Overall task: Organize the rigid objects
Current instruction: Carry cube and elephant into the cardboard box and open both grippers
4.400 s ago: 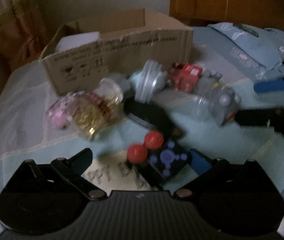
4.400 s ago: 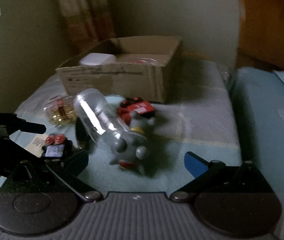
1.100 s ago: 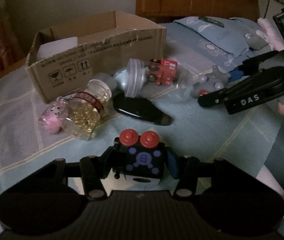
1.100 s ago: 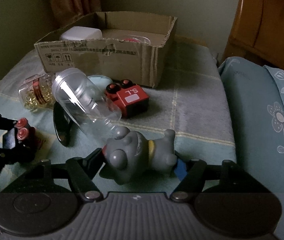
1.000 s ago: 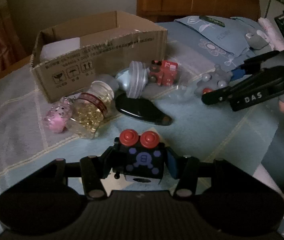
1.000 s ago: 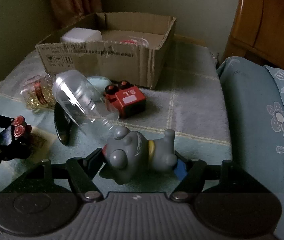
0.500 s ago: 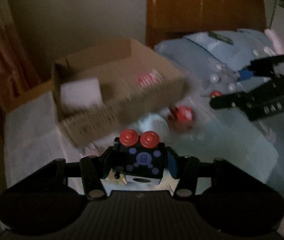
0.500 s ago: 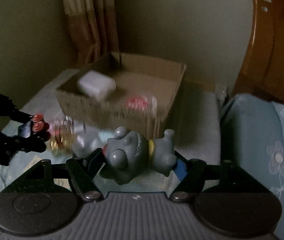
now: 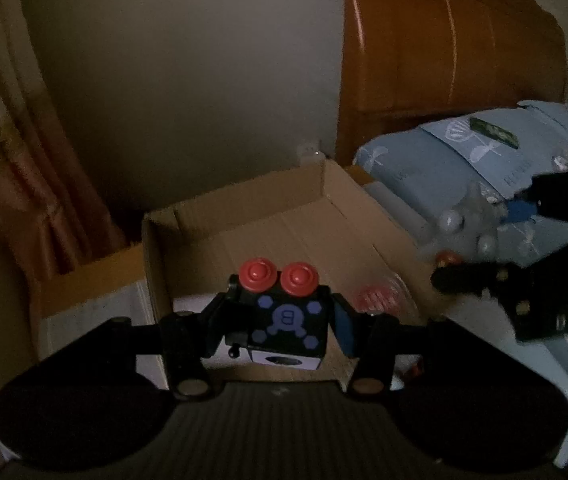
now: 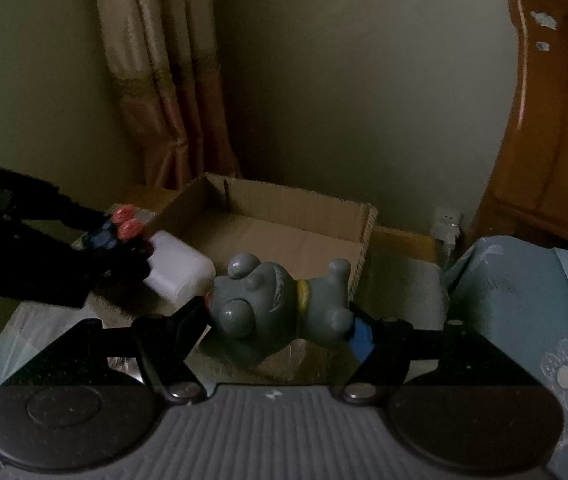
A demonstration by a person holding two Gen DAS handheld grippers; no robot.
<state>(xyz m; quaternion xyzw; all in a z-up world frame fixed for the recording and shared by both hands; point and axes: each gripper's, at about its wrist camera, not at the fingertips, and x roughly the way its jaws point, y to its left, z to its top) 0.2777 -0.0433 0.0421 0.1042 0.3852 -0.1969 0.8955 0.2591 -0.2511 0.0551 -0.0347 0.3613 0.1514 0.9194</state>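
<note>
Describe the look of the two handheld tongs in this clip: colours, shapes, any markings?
Both are black plastic. Each has a ribbed grey-black body flanked by two round discs, and angled fingers fixed with silver screws. The left tongs and the right tongs each carry a blue pad on one finger. Seen from the left wrist camera, the right tongs show pale lettering, too blurred to read. No cables or sleeves visible.

Black cube (image 9: 286, 322) shows "B" (purple, faint).
</note>
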